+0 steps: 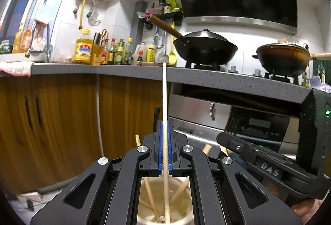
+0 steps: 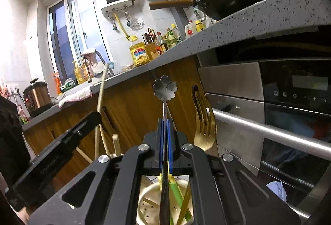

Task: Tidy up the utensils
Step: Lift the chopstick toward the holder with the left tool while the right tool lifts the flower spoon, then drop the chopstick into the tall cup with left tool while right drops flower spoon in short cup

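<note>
My left gripper (image 1: 164,124) is shut on a pale chopstick (image 1: 164,90) that stands almost upright. Its lower end reaches into a cream utensil holder (image 1: 185,207) below the jaws, where several wooden chopsticks (image 1: 150,191) lean. My right gripper (image 2: 165,121) is shut on the thin handle of a metal spoon (image 2: 165,87) with a flower-shaped bowl pointing up. A second cream holder (image 2: 149,191) lies under it, with green and yellow handles inside. A gold fork (image 2: 203,121) stands just right of the jaws. Each gripper appears in the other's view: the right gripper (image 1: 222,139), the left gripper (image 2: 96,116).
A grey speckled counter edge (image 1: 206,77) runs overhead, with a black wok (image 1: 204,49), a brown pan (image 1: 283,57) and oil and sauce bottles (image 1: 82,51) on it. Wooden cabinet doors (image 1: 62,117) stand ahead. An oven with a steel bar handle (image 2: 269,131) is at the right.
</note>
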The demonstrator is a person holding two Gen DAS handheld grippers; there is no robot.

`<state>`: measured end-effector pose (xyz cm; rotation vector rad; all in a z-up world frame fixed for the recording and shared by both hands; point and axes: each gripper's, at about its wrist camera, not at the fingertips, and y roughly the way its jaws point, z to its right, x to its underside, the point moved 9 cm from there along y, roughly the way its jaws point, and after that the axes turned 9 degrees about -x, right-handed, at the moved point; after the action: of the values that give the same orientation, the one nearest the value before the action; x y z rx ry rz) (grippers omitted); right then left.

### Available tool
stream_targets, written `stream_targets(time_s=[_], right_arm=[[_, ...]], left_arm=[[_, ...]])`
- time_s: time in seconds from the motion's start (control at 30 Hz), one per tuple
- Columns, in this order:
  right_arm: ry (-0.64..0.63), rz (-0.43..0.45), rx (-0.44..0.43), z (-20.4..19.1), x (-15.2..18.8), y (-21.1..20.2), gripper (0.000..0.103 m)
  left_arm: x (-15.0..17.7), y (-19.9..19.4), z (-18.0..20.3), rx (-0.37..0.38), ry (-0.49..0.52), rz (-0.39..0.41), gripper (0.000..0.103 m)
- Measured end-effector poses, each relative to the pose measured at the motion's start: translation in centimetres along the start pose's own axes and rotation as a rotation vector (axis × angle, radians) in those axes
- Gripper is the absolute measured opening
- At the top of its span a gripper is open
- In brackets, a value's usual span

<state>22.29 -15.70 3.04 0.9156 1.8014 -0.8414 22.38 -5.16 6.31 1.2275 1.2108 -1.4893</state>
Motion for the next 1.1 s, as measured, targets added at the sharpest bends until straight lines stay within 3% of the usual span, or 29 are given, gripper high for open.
stream_targets(time_s=[0.27,0.6,0.73,1.1], right_arm=[[0.029,-0.011,-0.009,0.5,1.0,-0.6,0.003],[0.005,0.067,0.041,0.0,-1.7,0.5,0.003],[-0.012,0.049,0.064,0.3,-0.8,1.2,0.003],[0.004,0.001,0.016,0.9,2.0,-1.5,0.003]], left_arm=[[1.6,-2.0,-0.8,0.011,-0.015,-0.016,0.005],[-0.7,-0.8,-0.9,-0.004,-0.038,0.011,0.005],[0.0,-0.1,-0.7,-0.013,-0.025,-0.014,0.005],[3.4,-2.1,-1.2,0.007,0.003,-0.076,0.005]])
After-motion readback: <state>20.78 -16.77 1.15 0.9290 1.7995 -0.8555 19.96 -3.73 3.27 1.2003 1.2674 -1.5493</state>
